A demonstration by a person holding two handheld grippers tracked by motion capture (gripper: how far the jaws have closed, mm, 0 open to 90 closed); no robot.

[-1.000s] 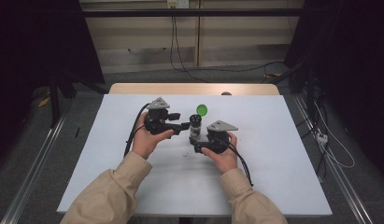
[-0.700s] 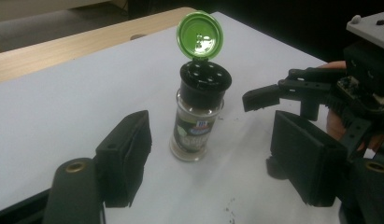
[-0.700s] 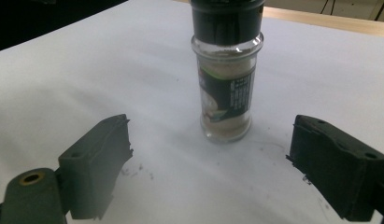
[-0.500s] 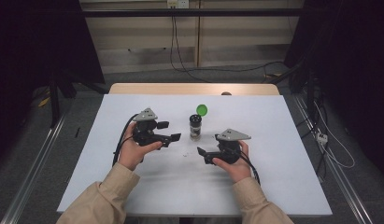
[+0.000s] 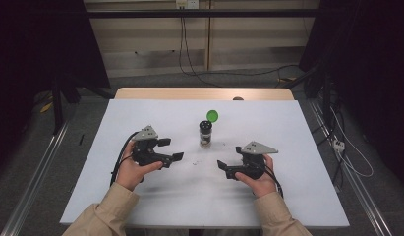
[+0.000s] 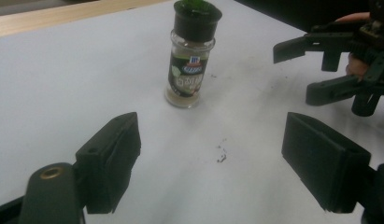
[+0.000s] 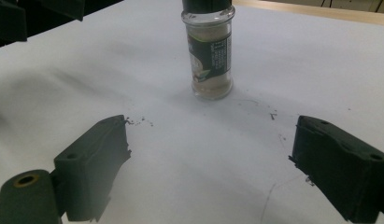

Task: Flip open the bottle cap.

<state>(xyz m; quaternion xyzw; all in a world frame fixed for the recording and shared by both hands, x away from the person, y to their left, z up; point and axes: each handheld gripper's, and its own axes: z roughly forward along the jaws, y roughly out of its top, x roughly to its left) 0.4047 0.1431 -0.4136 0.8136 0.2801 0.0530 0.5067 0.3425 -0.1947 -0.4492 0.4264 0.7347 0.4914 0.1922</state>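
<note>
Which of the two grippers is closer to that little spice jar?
Left, slightly. The left gripper sits just left of the spice jar; the right gripper is lower right, nearer the person.

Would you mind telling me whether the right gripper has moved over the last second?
Yes. The right gripper has drawn back from the spice jar toward the person's edge of the table, fingers open.

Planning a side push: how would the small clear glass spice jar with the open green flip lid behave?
The small clear glass spice jar stands tall on a narrow base, so a high push would likely tip it. Its round body would probably roll if toppled. It looks nearly empty, so probably light, and its open green flip lid might let contents spill.
</note>
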